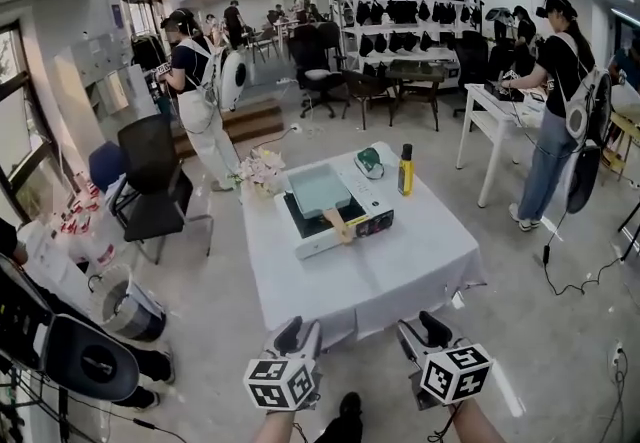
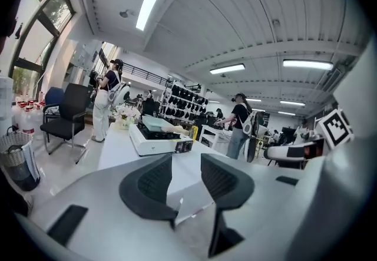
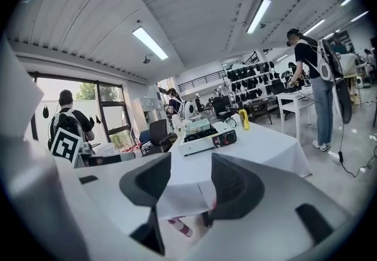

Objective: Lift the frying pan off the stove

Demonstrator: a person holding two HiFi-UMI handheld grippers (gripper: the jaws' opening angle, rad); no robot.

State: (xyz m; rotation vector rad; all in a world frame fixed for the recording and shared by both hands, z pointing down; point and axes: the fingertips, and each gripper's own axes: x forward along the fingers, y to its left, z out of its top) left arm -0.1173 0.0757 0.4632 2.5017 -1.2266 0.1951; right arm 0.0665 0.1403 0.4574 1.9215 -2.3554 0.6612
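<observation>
A pale green square frying pan point(image 1: 318, 189) with a wooden handle point(image 1: 338, 223) sits on a white portable stove point(image 1: 372, 214) in the middle of a white-clothed table point(image 1: 400, 266). The handle points toward me. My left gripper point(image 1: 298, 333) and right gripper point(image 1: 422, 329) hang side by side just short of the table's near edge, well apart from the pan. Both stand open with nothing between the jaws. In the left gripper view the gripper point(image 2: 185, 177) faces the pan point(image 2: 154, 124); in the right gripper view the gripper point(image 3: 182, 186) faces the stove point(image 3: 206, 141).
A yellow bottle point(image 1: 405, 169), a green object point(image 1: 369, 161) and a bunch of flowers point(image 1: 262, 171) sit at the table's far end. A black chair point(image 1: 155, 176) stands to the left, a bin point(image 1: 125, 311) near left. A person stands at a white desk point(image 1: 500, 116) on the right.
</observation>
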